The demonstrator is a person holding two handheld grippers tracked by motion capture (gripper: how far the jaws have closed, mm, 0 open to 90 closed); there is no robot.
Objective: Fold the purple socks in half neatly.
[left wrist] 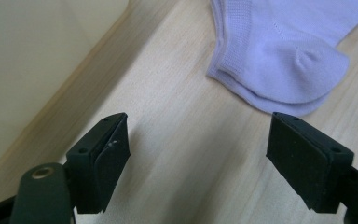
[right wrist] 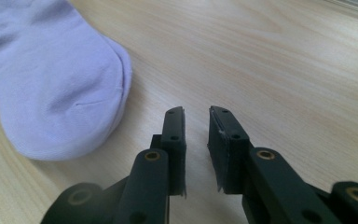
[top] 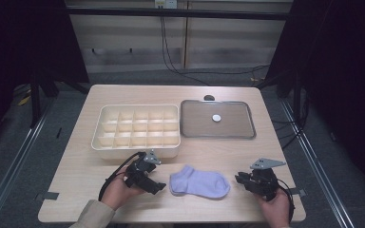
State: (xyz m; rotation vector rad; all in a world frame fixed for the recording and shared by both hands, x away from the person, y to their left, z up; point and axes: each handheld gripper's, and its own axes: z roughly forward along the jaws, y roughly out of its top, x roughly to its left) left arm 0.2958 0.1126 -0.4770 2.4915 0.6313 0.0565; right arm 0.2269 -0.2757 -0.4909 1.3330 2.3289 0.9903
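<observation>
A pale purple sock [top: 199, 184] lies flat on the wooden table near its front edge, between the two grippers. My left gripper [top: 159, 186] rests just left of the sock, held in a hand. In the left gripper view its jaws [left wrist: 198, 154] stand wide open over bare wood, with the sock's cuff and heel [left wrist: 284, 51] a little ahead of them. My right gripper [top: 237, 179] sits just right of the sock. In the right gripper view its jaws [right wrist: 196, 121] are open by a narrow gap with nothing between them, and the sock's toe [right wrist: 51, 84] lies to their left.
A cream box [top: 135, 107] divided into several compartments stands behind the left gripper. To its right lies a grey metal tray [top: 217, 136] holding a small white disc [top: 216, 117]. A small dark object [top: 209, 98] sits behind the tray.
</observation>
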